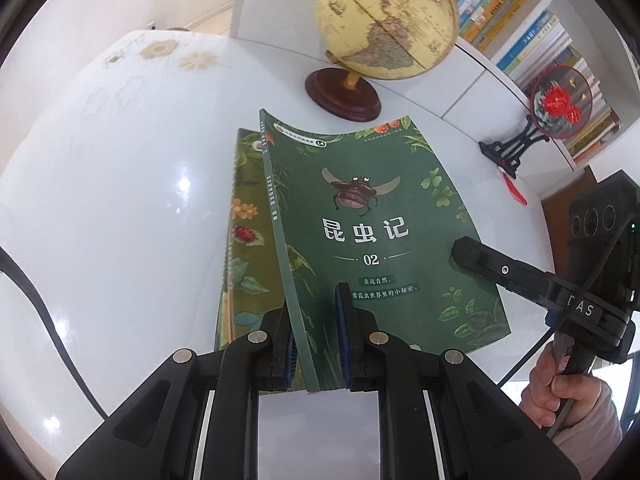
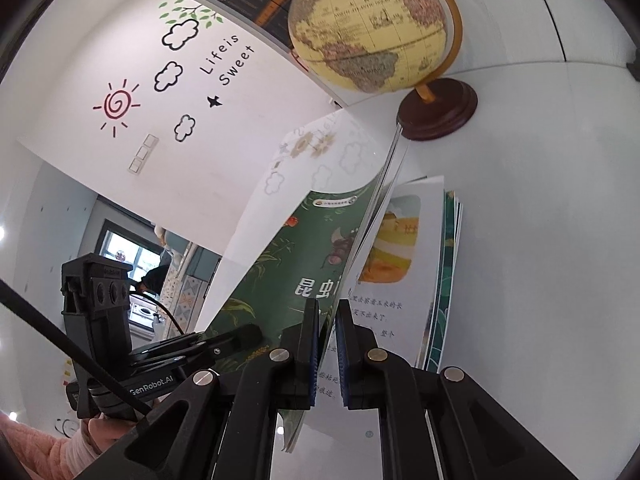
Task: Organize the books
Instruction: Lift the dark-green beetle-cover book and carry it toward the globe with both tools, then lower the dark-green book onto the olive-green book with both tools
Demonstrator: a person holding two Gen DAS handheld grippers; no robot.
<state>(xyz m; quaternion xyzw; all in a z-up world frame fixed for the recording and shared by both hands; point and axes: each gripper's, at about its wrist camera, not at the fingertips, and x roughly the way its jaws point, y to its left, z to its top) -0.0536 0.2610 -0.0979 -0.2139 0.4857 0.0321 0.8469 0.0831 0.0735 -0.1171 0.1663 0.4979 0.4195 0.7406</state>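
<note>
Left gripper [image 1: 316, 344] clamped on green book's [image 1: 372, 216] spine edge to steady it | right gripper [image 2: 328, 344] pinching its cover | book mid-table [image 1: 120, 184], near globe [image 1: 384, 20], over another book [image 1: 244, 240].

globe [image 1: 386, 20] on dark wooden base [image 1: 343, 94], upright on glossy white table [image 1: 120, 208], near its far edge; round embroidered fan [image 1: 562, 102] with red flowers on black stand [image 1: 506, 150], well right of globe, red tassel [image 1: 514, 188] hanging; white wall [image 2: 120, 60] with sun, clouds, star, leaves and words "life is sweet"; row of light switches [image 2: 143, 154] below sun
</note>
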